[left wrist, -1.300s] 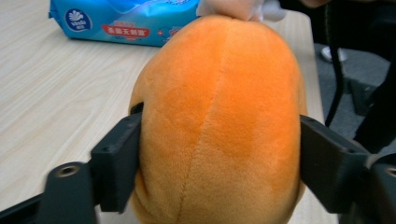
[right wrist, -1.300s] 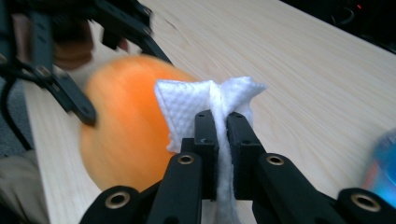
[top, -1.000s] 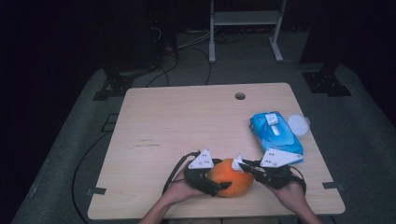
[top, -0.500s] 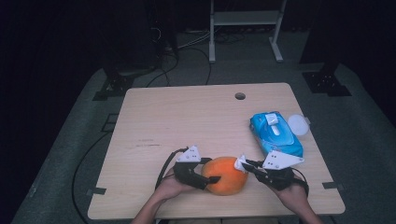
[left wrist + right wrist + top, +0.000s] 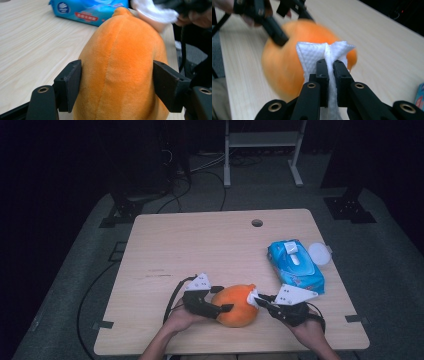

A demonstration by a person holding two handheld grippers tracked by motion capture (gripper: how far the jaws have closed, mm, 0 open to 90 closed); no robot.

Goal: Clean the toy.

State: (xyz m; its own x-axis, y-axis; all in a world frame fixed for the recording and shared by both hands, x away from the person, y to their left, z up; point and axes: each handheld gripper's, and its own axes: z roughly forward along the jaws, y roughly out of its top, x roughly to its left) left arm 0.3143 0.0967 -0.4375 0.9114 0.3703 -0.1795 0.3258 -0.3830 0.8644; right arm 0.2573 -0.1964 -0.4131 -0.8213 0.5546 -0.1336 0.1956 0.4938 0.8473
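Note:
An orange plush toy [image 5: 236,306] lies near the table's front edge. My left gripper [image 5: 222,306] is shut on it from the left. In the left gripper view the black jaws press both sides of the orange plush toy [image 5: 120,65]. My right gripper [image 5: 263,302] comes in from the right, shut on a folded white wipe [image 5: 251,296] that touches the toy's upper right side. In the right gripper view the white wipe [image 5: 310,56] is pinched between the jaws of the right gripper [image 5: 330,63], with the blurred orange toy [image 5: 279,67] behind it.
A blue pack of wet wipes [image 5: 295,264] lies at the right of the table [image 5: 200,245], with a round white lid [image 5: 319,254] beside it at the edge. A cable hole [image 5: 257,223] sits at the back. Cables trail from both grippers.
The left gripper has shifted slightly left and turned, carrying the toy a little left with it. The right gripper has kept the wipe against the toy.

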